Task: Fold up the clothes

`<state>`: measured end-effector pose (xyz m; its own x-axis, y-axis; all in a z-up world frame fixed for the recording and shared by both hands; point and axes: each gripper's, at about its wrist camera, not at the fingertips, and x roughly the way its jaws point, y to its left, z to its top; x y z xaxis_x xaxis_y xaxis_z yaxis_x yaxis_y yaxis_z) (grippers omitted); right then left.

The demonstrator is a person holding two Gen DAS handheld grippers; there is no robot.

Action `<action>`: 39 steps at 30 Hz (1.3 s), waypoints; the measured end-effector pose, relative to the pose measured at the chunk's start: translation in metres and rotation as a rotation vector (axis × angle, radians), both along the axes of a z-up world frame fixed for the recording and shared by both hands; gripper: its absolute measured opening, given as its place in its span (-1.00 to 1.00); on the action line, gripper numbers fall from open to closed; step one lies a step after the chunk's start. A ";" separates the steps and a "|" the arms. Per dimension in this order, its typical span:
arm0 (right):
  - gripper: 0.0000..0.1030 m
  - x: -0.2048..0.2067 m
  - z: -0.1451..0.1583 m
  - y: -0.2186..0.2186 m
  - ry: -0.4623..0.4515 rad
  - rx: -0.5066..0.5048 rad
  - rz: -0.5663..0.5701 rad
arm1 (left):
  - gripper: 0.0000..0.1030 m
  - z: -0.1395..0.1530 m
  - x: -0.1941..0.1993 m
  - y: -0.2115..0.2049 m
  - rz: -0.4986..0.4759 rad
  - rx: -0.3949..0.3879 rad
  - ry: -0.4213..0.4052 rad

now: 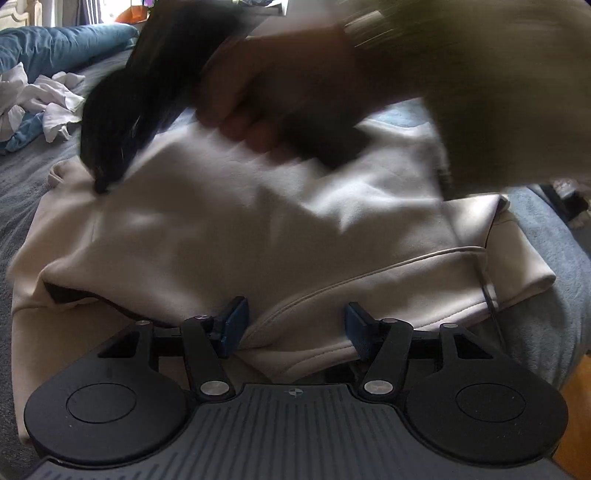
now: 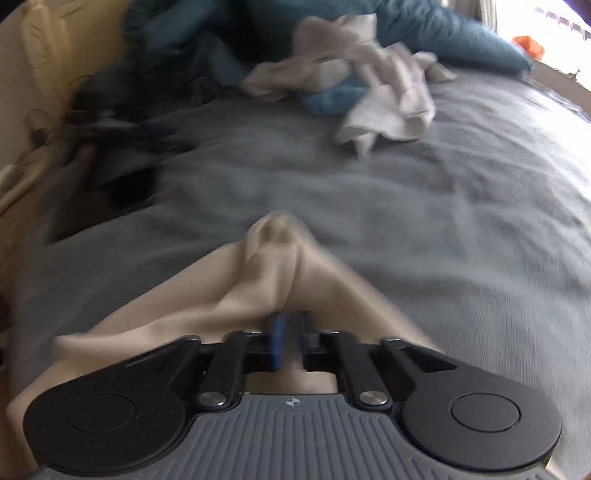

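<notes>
A beige hoodie (image 1: 221, 229) lies spread on the grey bed cover, with its hood seam and drawstring at the right. My left gripper (image 1: 297, 325) is open at the near edge, a thick fold of the hoodie lying between its blue pads. In the left wrist view a person's hand (image 1: 280, 88) holds my right gripper (image 1: 100, 186), blurred, with its tip on the hoodie's far left corner. In the right wrist view my right gripper (image 2: 290, 332) is shut on a bunched piece of the beige fabric (image 2: 229, 288), which rises in a ridge ahead of the fingers.
A grey bed cover (image 2: 406, 206) stretches ahead. A heap of white clothes (image 2: 369, 92) and blue bedding (image 2: 443, 33) sit at the far end. Dark garments (image 2: 122, 147) lie by the wooden headboard (image 2: 40, 55). The bed's right edge (image 1: 569, 280) is close.
</notes>
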<state>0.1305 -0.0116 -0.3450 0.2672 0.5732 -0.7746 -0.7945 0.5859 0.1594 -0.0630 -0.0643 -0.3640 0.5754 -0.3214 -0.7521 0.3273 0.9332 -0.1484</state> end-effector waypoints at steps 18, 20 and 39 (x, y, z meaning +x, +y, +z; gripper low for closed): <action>-0.83 0.003 0.022 0.036 0.093 0.069 0.172 | 0.17 0.000 0.003 0.002 0.003 -0.037 0.001; -0.70 0.003 0.040 0.013 0.186 0.102 0.233 | 0.18 0.000 0.004 0.003 0.006 -0.047 0.007; -1.00 0.014 0.024 -0.180 0.188 -0.021 -0.245 | 0.25 0.002 0.010 -0.008 -0.138 0.045 0.010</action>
